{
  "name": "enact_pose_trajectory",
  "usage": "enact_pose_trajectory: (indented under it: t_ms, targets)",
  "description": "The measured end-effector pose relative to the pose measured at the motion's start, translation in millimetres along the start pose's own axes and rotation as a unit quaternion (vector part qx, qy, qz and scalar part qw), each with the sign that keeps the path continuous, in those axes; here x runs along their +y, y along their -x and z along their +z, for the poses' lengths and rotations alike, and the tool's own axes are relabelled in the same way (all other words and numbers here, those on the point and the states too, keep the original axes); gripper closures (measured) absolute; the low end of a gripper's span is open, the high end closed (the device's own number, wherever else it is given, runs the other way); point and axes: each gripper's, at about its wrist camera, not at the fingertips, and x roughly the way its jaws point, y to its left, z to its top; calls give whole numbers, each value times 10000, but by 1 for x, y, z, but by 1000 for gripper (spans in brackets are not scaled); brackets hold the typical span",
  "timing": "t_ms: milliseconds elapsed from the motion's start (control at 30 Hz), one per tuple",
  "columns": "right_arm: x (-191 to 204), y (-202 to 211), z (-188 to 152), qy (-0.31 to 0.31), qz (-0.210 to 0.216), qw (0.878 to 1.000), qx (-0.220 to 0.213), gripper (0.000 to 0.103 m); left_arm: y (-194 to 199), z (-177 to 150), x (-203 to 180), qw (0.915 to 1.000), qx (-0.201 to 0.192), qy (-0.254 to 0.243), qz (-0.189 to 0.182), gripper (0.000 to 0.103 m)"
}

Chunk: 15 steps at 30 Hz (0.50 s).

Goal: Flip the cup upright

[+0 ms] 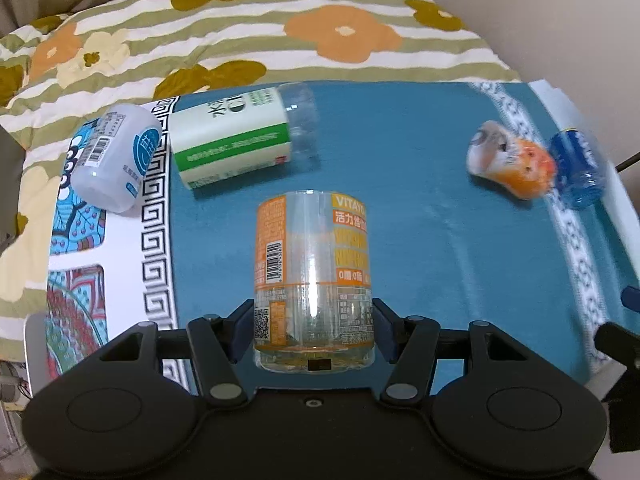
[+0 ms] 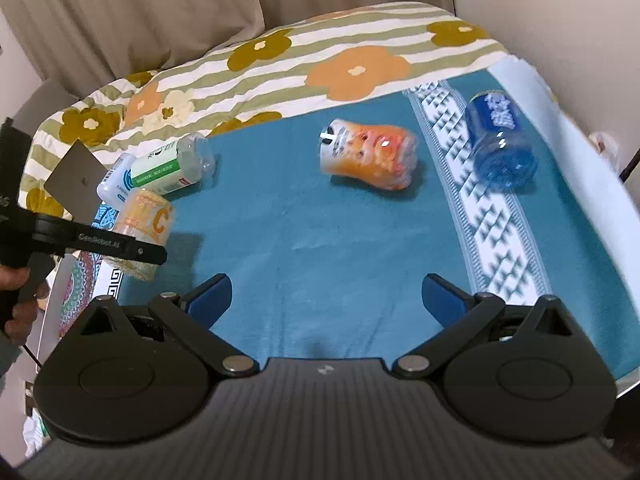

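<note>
left gripper [image 1: 314, 322] clamped round the clear orange-label cup [image 1: 314, 276], grabbed low on its body so it can be swung up onto its base | right gripper [image 2: 326, 300] wide open, holding nothing, hovering over the blue cloth [image 2: 320, 240] | ahead of it: crumpled orange cup [image 2: 370, 156] and blue cup [image 2: 500, 146], both on their sides

The clear cup [image 1: 314, 280] is glossy transparent plastic under a printed orange film label. The teal cloth [image 1: 420, 240] looks matt and woven, the flowered quilt [image 1: 280, 32] soft cotton. The left gripper [image 1: 314, 328] is matt black plastic with shiny metal pivots.
</note>
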Motion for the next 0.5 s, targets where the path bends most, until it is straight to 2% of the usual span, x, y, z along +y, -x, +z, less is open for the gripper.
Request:
enact_pose_trajectory:
  t_ms: [267, 500]
  targets:
    - [-24, 19, 13, 392, 51, 9992, -18, 0, 19, -26, -45, 9988, -84, 456, -139, 39]
    - [-48, 27, 19, 634, 201, 9978, -12, 0, 7, -35, -90, 9976, -50, 655, -198, 39]
